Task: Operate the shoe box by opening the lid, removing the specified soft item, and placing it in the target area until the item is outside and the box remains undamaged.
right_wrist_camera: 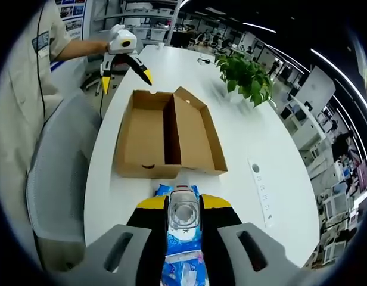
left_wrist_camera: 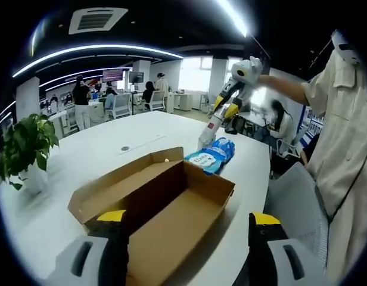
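Note:
The brown cardboard shoe box (left_wrist_camera: 165, 205) lies open on the white table (left_wrist_camera: 82, 155), its lid folded flat beside the base, and nothing shows inside. My left gripper (left_wrist_camera: 189, 217) is open, its yellow-tipped jaws apart over the box's near end. The soft item, a blue and white packet (left_wrist_camera: 212, 156), rests on the table just beyond the box. My right gripper (left_wrist_camera: 204, 143) comes down onto it. In the right gripper view the right gripper (right_wrist_camera: 183, 202) is shut on the packet (right_wrist_camera: 182, 247), short of the box (right_wrist_camera: 165, 134). Beyond the box, the left gripper (right_wrist_camera: 126, 80) hangs open.
A potted plant (right_wrist_camera: 246, 74) stands on the table past the box, and a socket panel (right_wrist_camera: 261, 190) is set into the top. A grey chair (right_wrist_camera: 58, 179) is pushed against the table edge beside the person (left_wrist_camera: 344, 149). People sit at desks far behind.

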The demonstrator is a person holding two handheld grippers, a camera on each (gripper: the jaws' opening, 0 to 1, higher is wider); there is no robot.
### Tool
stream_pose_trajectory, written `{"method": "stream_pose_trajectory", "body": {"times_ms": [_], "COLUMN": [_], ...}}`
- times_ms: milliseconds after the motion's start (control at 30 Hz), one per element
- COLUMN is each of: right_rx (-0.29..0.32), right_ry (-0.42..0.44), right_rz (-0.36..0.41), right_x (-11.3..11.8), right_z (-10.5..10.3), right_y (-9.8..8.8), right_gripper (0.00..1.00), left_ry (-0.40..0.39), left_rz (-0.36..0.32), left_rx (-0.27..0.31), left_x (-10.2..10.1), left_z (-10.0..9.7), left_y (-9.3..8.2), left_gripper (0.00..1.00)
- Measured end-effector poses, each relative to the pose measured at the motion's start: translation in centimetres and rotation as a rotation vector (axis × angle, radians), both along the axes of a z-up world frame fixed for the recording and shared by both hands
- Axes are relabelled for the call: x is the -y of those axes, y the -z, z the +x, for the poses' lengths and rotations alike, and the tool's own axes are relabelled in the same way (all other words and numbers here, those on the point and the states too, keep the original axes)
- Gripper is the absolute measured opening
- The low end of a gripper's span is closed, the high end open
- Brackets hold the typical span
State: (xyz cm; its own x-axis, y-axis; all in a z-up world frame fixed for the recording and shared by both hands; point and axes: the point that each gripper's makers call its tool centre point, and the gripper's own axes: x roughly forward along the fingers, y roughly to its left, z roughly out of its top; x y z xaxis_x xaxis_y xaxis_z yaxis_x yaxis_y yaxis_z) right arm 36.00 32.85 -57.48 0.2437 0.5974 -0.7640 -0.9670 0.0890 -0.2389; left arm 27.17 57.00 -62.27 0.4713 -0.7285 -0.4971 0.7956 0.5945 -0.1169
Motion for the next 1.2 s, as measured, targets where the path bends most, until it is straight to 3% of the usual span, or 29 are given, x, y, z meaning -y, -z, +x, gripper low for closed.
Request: {"method": "stream_pose_trajectory", "body": {"times_ms": [233, 433, 1200], "right_rx": [-0.013, -0.024, -0.046], "right_ry": [-0.025, -0.064, -0.264], "right_rz": [0.005, 0.012, 0.091], "right_x": [-0.6, -1.5, -8.5], "right_z": [-1.2, -2.2, -8.1], "right_y": [-0.2, -0.3, -1.9], "right_gripper": [0.17, 0.16, 0.16], "left_ry": [0.026, 0.058, 0.237], "left_rz": [-0.003, 0.008, -0.008], "left_rx": [0.013, 0.018, 0.072], "left_x": [1.2, 2.9, 11.0], "left_z": [0.3, 0.5, 0.8], "left_y": [-0.1, 0.0, -0.8], "left_gripper": [0.81, 0.73, 0.55]}}
